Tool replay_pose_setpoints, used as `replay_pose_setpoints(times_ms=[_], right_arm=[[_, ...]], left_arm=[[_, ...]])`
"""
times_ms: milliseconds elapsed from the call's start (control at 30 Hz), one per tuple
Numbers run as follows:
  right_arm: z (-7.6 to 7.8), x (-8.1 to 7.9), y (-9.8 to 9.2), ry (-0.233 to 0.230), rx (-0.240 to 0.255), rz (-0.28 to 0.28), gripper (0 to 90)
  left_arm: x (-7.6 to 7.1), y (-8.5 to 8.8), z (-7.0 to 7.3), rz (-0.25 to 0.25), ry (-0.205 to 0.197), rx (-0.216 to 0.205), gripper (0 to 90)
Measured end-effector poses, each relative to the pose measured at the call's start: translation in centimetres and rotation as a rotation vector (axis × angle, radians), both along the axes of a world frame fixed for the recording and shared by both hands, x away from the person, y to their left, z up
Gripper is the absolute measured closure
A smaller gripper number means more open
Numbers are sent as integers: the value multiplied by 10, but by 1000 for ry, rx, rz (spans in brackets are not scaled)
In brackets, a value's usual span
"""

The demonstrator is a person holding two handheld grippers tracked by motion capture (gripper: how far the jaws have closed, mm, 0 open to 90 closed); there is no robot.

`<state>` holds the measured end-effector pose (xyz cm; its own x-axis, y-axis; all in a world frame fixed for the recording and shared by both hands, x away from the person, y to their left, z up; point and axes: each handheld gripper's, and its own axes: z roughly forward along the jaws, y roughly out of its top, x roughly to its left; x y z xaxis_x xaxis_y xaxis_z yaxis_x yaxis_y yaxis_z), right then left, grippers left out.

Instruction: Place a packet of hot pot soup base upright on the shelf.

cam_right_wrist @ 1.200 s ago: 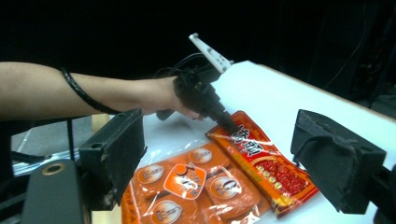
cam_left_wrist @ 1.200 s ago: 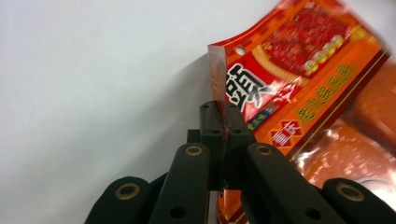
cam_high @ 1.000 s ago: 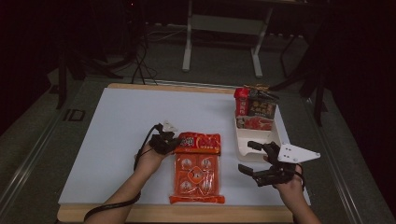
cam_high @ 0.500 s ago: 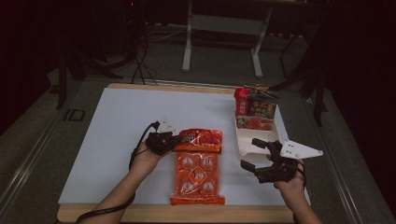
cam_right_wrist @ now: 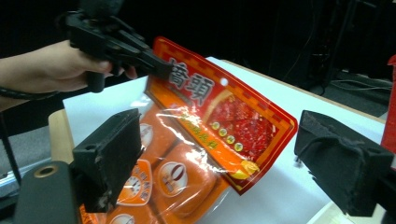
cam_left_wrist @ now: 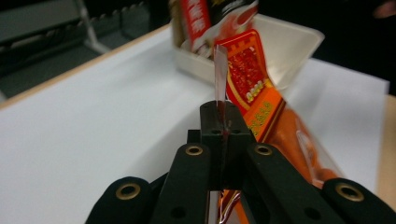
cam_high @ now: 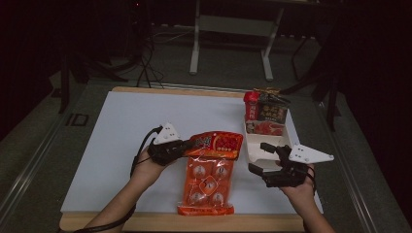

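Two grippers: left gripper (cam_high: 188, 145) clamps orange packet (cam_high: 208, 175) (top edge), right gripper (cam_high: 262, 158) wide open.

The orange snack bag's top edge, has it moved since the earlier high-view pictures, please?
Yes. The left gripper, shut on the orange snack bag, has lifted its top end off the white table, toward the white tray.

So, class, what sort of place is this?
Probably a lab or studio set up for recording: a white-topped wooden table, metal stand legs and cables on the dark floor, and hand-held black grippers.
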<state>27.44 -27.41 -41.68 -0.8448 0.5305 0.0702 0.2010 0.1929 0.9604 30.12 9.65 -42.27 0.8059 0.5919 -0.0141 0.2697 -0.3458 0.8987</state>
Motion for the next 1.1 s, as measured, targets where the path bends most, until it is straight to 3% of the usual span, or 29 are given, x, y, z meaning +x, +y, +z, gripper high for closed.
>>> replay_pose_setpoints(times_ms=[233, 433, 567, 667, 767, 867, 967, 1100], right_arm=[[-4, 6, 0, 15, -9, -17, 152], [-11, 15, 3, 61, -12, 0, 151], [-17, 21, 6, 96, -13, 15, 170], [-21, 22, 10, 117, -12, 54, 309], [-22, 19, 14, 112, -12, 113, 585], [-20, 15, 18, 107, -36, 153, 705], [-19, 16, 18, 129, -27, 192, 868], [-12, 11, 18, 145, -37, 237, 900]], left_arm=[[-13, -4, 13, -65, -43, -40, 900], [-21, -5, 19, -129, -87, -77, 900], [-23, -4, 18, -144, -76, -113, 900], [-23, -4, 18, -140, -72, -125, 900], [-24, -4, 17, -142, -75, -133, 900], [-24, -3, 17, -152, -65, -145, 900], [-25, -1, 17, -148, -56, -146, 900], [-27, 1, 19, -159, -58, -157, 900]])
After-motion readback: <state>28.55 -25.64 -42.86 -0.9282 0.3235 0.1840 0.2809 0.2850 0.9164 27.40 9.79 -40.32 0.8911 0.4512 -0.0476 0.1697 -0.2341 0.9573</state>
